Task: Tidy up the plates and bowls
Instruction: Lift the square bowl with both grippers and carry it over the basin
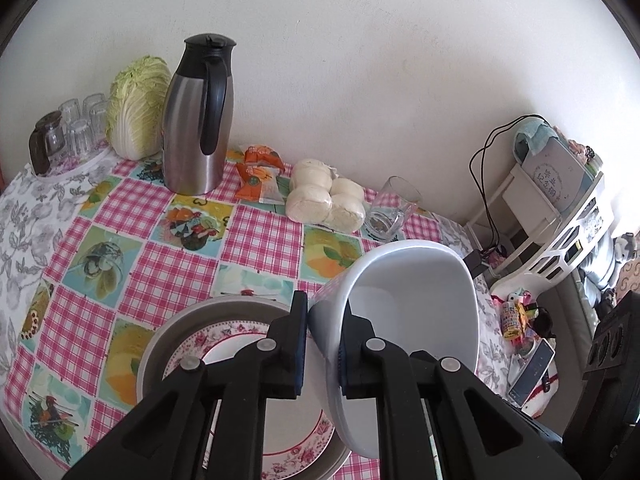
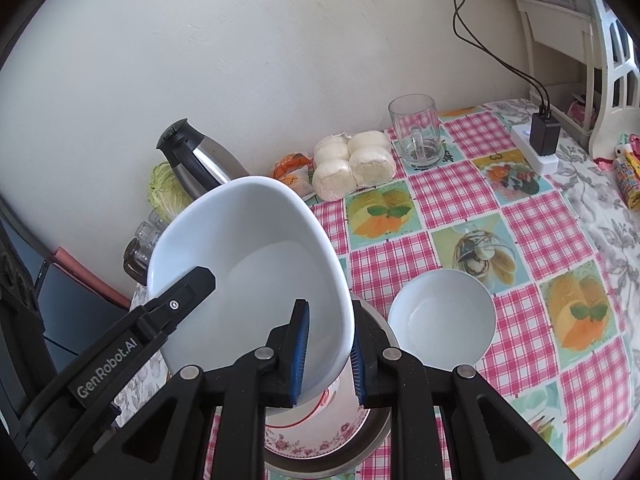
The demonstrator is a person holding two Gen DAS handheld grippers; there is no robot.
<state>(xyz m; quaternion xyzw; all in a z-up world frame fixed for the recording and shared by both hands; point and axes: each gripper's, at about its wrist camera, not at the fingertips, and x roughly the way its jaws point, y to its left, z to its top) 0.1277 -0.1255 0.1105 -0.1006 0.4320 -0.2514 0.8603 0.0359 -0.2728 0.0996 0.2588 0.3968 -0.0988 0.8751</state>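
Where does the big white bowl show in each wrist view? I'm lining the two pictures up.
Left wrist view: big white bowl, lower right of centre, tilted, wall clamped in the left tongs.
Right wrist view: centre-left, rim clamped in the right tongs.
Shared landmark: bagged steamed buns by the wall.
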